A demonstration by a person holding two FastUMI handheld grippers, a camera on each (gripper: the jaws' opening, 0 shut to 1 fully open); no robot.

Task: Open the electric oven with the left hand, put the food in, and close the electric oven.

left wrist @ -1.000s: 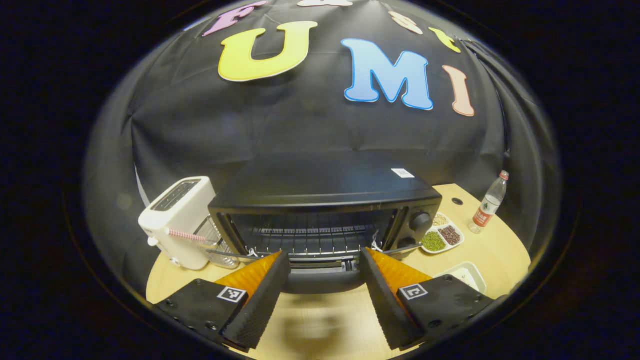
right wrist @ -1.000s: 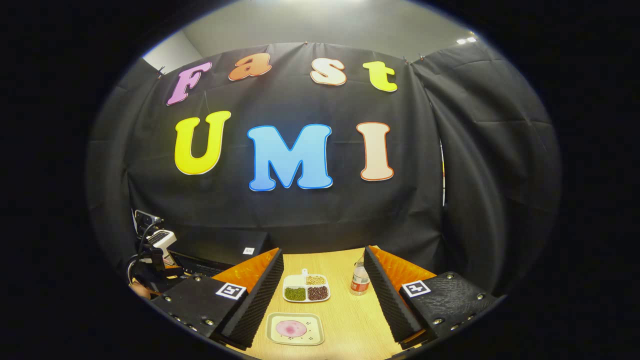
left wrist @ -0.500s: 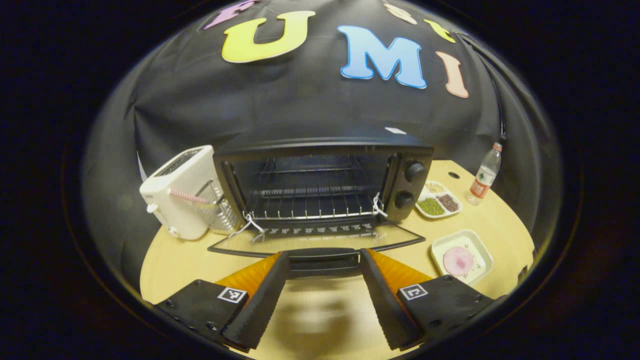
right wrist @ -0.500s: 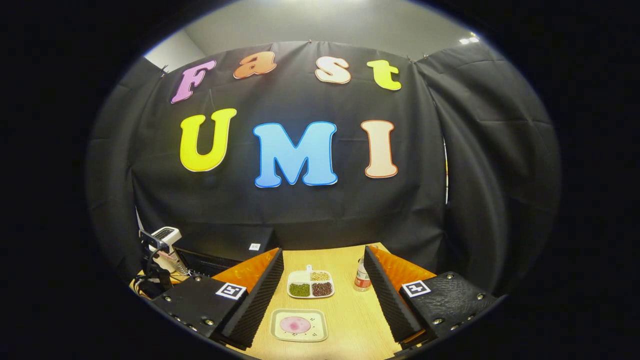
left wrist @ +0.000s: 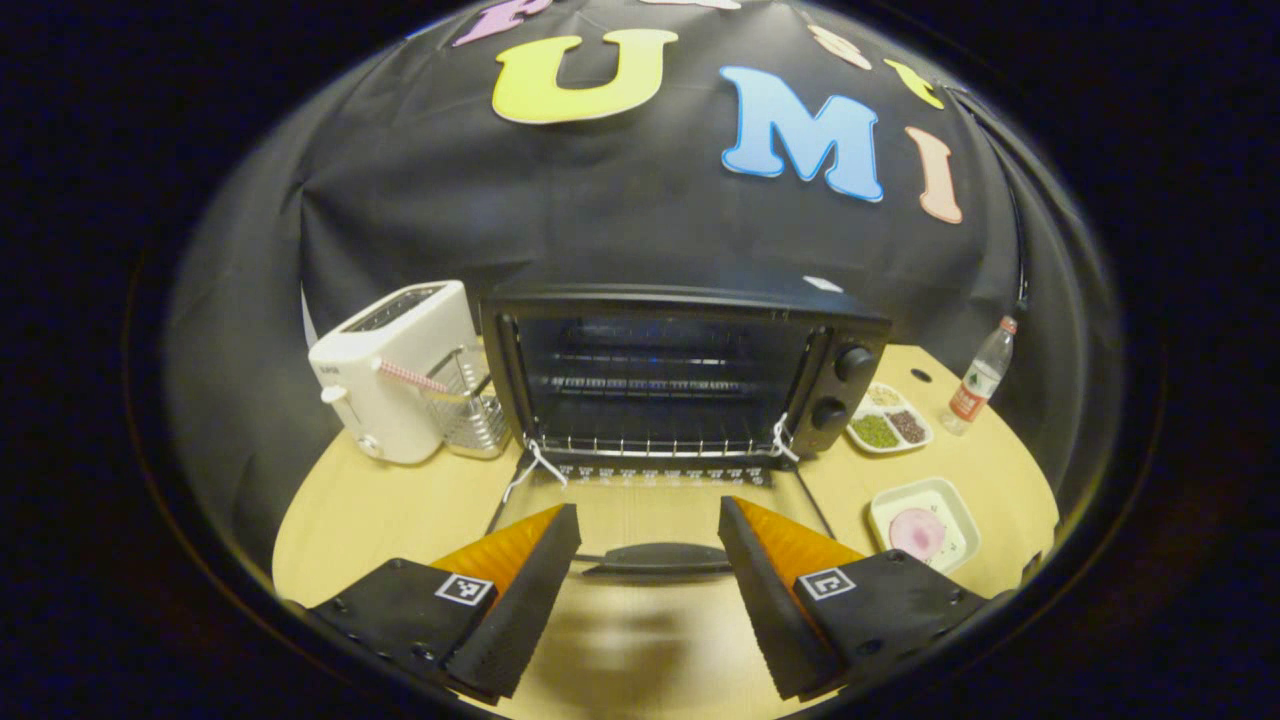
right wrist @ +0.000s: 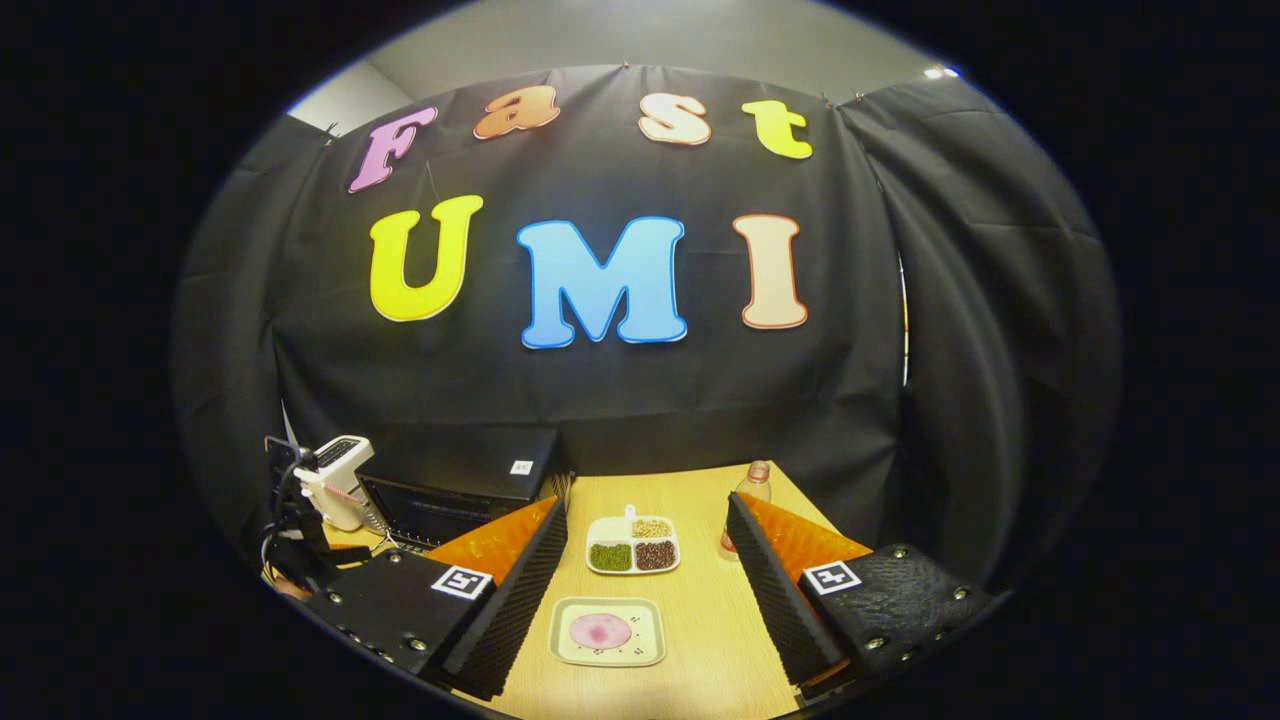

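The black electric oven stands mid-table with its glass door folded down flat and the wire rack bare inside. The door's handle lies between the fingers of my left gripper, which is open and wide of it. The food, a pink round slice on a white square plate, sits right of the door. In the right gripper view that plate lies just ahead of my open right gripper, and the oven stands at the left.
A white toaster and a wire basket stand left of the oven. A divided dish of beans and a water bottle are on the wooden table at the right.
The oven door has swung from part-way down to flat on the table. My left gripper has drawn back from the oven. The right gripper has shifted slightly over the plate.
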